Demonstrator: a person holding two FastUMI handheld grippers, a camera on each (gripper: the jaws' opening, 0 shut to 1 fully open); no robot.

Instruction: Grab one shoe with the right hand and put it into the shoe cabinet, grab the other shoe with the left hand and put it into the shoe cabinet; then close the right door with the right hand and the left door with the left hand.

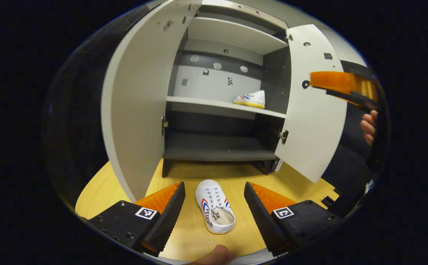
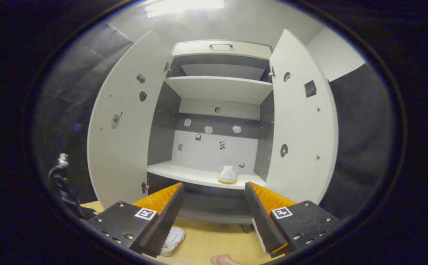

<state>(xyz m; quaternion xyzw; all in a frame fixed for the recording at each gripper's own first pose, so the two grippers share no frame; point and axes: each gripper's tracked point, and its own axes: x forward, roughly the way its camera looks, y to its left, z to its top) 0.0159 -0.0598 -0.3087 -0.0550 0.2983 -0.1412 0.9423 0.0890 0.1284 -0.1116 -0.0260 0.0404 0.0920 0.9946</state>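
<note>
Left claw (image 1: 214, 206) wide apart around floor shoe (image 1: 215, 211) — no contact.

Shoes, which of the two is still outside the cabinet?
The white sneaker on the floor, between the left gripper's open fingers. The other sneaker sits on the cabinet's middle shelf.

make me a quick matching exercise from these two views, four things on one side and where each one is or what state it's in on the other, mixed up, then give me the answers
Things:
1. shoe on the shelf
2. shoe on the floor
3. cabinet doors
4. left gripper

States:
A. swung wide open
B. open, fingers either side of a shoe without touching it
C. middle shelf, right side
D. wooden floor, in front of the cabinet

Pairs: 1-C, 2-D, 3-A, 4-B
</note>
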